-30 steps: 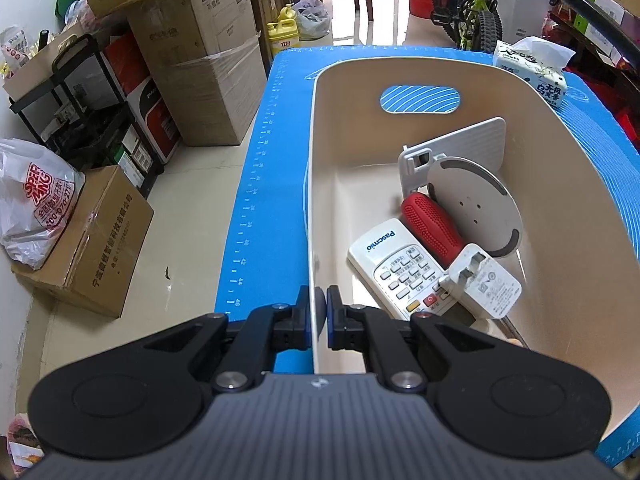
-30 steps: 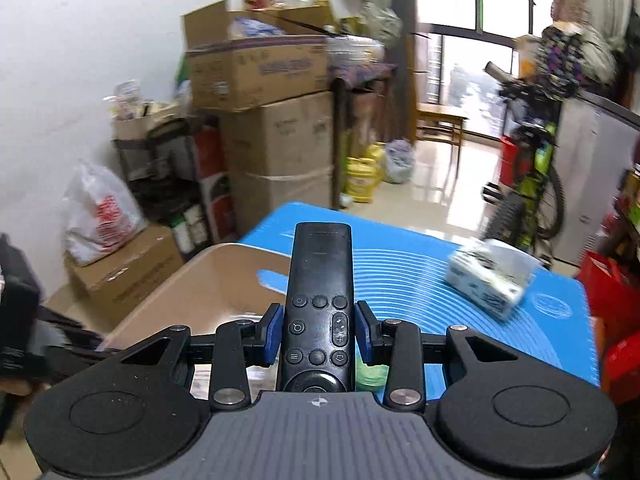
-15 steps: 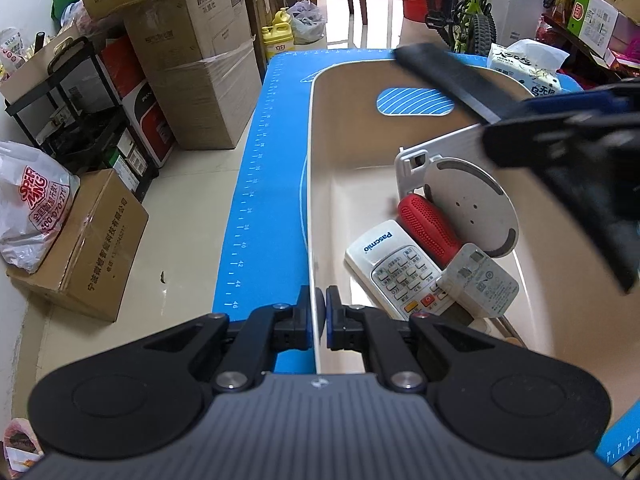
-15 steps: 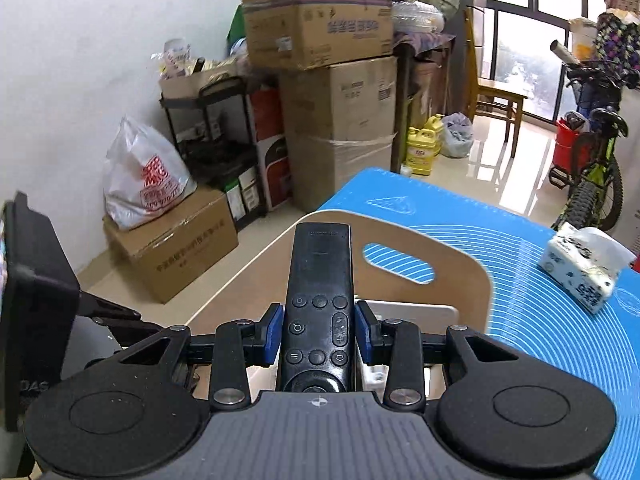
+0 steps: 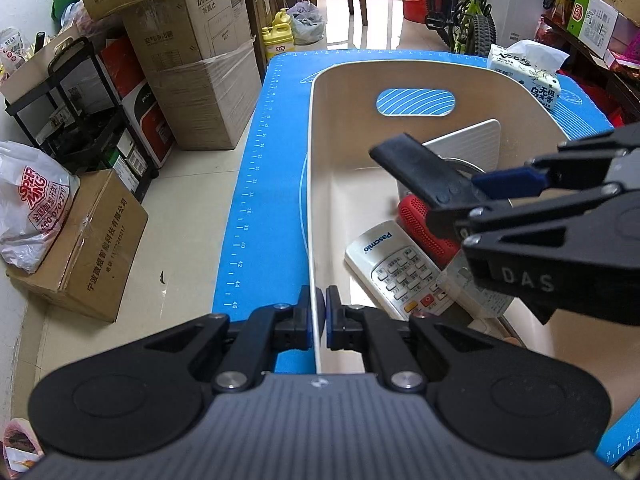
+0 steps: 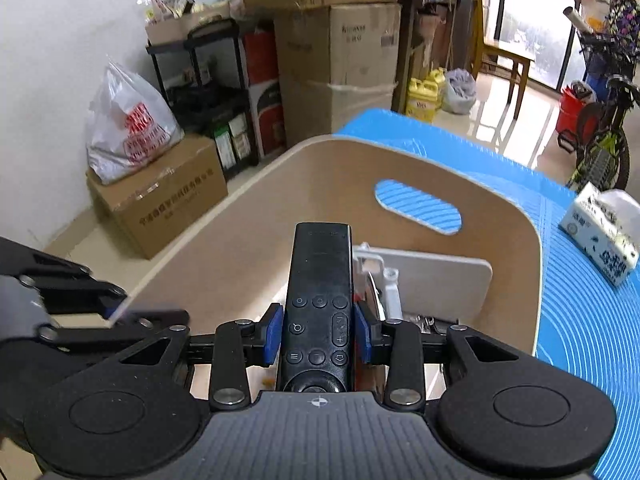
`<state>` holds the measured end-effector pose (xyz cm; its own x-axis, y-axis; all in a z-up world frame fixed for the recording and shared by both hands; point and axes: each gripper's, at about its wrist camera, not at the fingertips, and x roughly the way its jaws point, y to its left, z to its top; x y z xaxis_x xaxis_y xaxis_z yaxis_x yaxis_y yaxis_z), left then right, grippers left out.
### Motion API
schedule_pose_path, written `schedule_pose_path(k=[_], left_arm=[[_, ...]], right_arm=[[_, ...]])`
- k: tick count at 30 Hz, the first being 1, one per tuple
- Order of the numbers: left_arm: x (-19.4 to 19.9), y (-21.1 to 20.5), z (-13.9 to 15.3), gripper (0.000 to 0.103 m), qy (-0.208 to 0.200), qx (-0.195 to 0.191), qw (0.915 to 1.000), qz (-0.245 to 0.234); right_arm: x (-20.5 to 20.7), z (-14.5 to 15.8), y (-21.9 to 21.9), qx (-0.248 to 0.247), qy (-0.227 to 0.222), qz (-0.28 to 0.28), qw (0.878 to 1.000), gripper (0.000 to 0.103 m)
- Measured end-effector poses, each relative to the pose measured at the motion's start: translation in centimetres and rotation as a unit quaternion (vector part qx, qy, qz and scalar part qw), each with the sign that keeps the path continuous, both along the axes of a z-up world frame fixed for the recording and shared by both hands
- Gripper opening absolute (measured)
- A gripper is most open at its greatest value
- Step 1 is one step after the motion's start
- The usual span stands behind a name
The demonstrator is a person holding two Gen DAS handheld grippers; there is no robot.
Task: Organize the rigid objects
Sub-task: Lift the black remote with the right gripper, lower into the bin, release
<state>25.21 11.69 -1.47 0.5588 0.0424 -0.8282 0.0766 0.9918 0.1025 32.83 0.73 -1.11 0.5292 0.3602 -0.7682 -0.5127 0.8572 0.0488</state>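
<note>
A beige bin (image 5: pixel 344 120) (image 6: pixel 280 208) stands on the blue mat. My left gripper (image 5: pixel 320 304) is shut on the bin's near rim. My right gripper (image 6: pixel 319 332) is shut on a black remote (image 6: pixel 320 280) (image 5: pixel 420 172) and holds it over the bin's inside, pointing down and forward. In the bin lie a white remote (image 5: pixel 396 268), a red ribbed object (image 5: pixel 424 220), a white adapter partly hidden by the right gripper, and a white flat stand (image 5: pixel 472 140) (image 6: pixel 440 284) leaning against the far side.
A tissue pack (image 5: pixel 528 72) (image 6: pixel 600 236) sits on the blue mat (image 5: pixel 260 200) beyond the bin. Cardboard boxes (image 5: pixel 192 72), a black shelf, a plastic bag (image 5: pixel 32 208) and a bicycle (image 5: pixel 468 12) stand on the floor around the table.
My right gripper has come down and leftward with the black remote, from above the table's right part to over the bin. It now shows large in the left wrist view. The left gripper stayed still.
</note>
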Motion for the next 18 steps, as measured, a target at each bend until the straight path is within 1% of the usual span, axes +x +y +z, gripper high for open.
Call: schedule_pose_path(k=[5, 10, 11, 13, 16, 18], left_arm=[[0.0, 0.0, 0.0, 0.007, 0.0, 0.002, 1.0, 0.0], [0.0, 0.0, 0.0, 0.007, 0.0, 0.002, 1.0, 0.001], [0.0, 0.0, 0.0, 0.007, 0.0, 0.002, 1.0, 0.001], [0.0, 0.0, 0.0, 0.007, -0.001, 0.001, 1.0, 0.001], [0.0, 0.0, 0.0, 0.007, 0.0, 0.003, 1.0, 0.0], [0.0, 0.1, 0.0, 0.007, 0.0, 0.004, 1.0, 0.0]], right_arm=[[0.5, -1.1, -0.4, -0.014, 0.012, -0.007, 1.0, 0.044], [0.4, -1.3, -0.6, -0.017, 0.009, -0.003, 1.0, 0.044], [0.5, -1.3, -0.6, -0.019, 0.009, -0.002, 1.0, 0.048], [0.6, -1.1, -1.0, -0.017, 0.012, -0.005, 1.0, 0.05], [0.4, -0.2, -1.8, 0.002, 0.014, -0.007, 1.0, 0.05], [0.1, 0.7, -2.6, 0.01, 0.006, -0.005, 1.0, 0.05]])
